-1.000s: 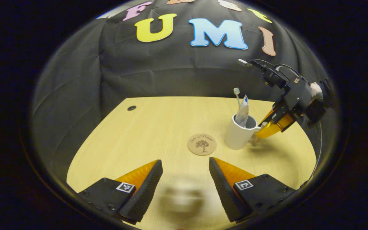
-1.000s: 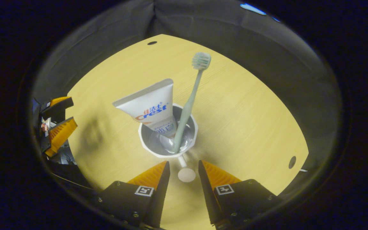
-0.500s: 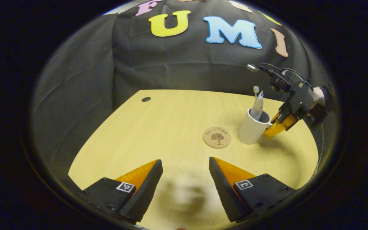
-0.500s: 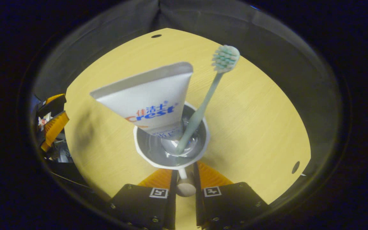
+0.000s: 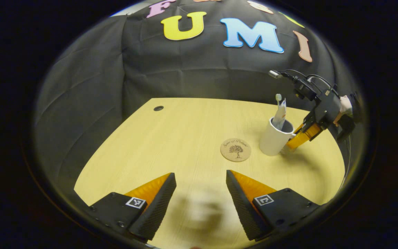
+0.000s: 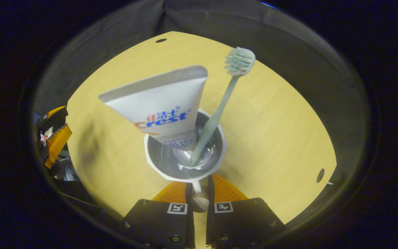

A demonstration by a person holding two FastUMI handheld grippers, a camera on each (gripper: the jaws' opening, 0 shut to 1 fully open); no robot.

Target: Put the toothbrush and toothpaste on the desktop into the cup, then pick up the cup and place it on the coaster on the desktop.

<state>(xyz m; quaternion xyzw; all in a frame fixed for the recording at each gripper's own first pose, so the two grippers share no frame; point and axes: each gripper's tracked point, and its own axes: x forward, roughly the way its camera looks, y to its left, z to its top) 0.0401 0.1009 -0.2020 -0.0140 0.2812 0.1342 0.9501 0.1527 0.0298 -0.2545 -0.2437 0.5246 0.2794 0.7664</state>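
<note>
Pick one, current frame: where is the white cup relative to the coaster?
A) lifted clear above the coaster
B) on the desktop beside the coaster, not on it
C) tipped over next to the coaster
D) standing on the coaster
B: in the left gripper view the white cup stands upright on the desktop just beside the round coaster, whose top is bare, while the right gripper pinches the cup's handle.
</note>
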